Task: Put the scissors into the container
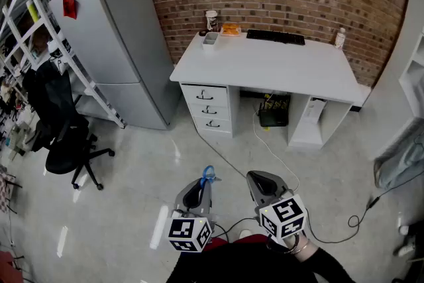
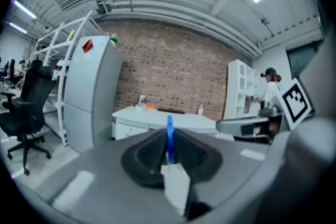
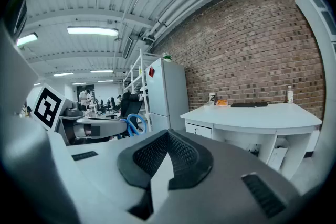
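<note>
Blue-handled scissors (image 1: 208, 174) stick up from my left gripper (image 1: 201, 187), which is shut on them low in the head view, over the floor. In the left gripper view the blue handle (image 2: 169, 138) stands edge-on between the closed jaws. My right gripper (image 1: 260, 182) is beside it, shut with nothing in it; its own view shows the pads (image 3: 167, 150) pressed together and the scissors' loops (image 3: 135, 124) to the left. The small pale container (image 1: 210, 40) sits on the far left corner of the white desk (image 1: 278, 69), well away from both grippers.
A grey fridge (image 1: 116, 43) stands left of the desk, with a black office chair (image 1: 63, 136) and a white rack (image 1: 40, 23) further left. On the desk lie a keyboard (image 1: 275, 37), an orange item (image 1: 230, 29) and a bottle (image 1: 340, 38). Cables (image 1: 265, 142) trail across the floor.
</note>
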`<act>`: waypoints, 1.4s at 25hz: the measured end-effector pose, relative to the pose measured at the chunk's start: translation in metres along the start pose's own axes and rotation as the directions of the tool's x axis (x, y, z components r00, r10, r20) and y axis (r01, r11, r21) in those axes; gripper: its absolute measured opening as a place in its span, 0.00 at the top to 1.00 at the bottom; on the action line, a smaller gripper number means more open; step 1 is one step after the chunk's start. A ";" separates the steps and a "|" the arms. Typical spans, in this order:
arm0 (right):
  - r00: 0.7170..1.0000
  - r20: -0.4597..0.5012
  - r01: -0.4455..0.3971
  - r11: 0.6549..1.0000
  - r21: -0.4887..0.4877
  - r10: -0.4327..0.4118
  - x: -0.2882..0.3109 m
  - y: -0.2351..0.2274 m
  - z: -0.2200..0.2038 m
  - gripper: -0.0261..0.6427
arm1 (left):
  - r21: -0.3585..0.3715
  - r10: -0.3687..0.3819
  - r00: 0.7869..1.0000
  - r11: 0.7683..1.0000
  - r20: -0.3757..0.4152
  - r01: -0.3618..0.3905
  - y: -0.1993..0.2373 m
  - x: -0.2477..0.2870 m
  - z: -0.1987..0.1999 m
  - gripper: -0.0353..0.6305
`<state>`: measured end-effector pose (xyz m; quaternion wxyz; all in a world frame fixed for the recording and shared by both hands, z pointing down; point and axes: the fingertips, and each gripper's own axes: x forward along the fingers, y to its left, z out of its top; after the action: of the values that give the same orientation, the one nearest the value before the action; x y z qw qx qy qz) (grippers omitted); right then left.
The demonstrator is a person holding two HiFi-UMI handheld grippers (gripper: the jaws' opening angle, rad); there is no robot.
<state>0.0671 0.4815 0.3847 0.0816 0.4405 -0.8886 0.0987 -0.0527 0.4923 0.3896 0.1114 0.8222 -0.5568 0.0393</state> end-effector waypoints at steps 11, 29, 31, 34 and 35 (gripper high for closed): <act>1.000 0.021 -0.007 0.999 0.047 0.006 -0.014 -0.020 -0.009 0.95 | 0.000 0.026 0.999 1.000 0.019 -0.026 -0.010 0.013 0.008 0.89; 0.999 0.023 0.022 0.993 0.117 -0.025 0.018 -0.065 -0.001 0.95 | -0.024 0.064 0.996 0.998 0.055 -0.063 0.019 0.051 0.035 0.89; 0.999 0.018 0.028 0.993 0.116 -0.030 0.029 -0.072 -0.001 0.95 | -0.028 0.055 0.997 0.998 0.050 -0.054 0.027 0.065 0.034 0.89; 0.999 0.003 0.038 0.992 0.120 -0.039 0.047 -0.085 0.000 0.95 | -0.032 0.043 0.998 0.999 0.044 -0.042 0.038 0.091 0.036 0.89; 0.999 -0.003 0.042 0.992 0.122 -0.042 0.054 -0.089 0.001 0.95 | -0.033 0.039 0.998 0.999 0.041 -0.037 0.042 0.100 0.037 0.89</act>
<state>0.1063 0.3872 0.4055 0.0567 0.4633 -0.8714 0.1512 -0.0563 0.3783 0.3779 0.1123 0.8102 -0.5751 0.0155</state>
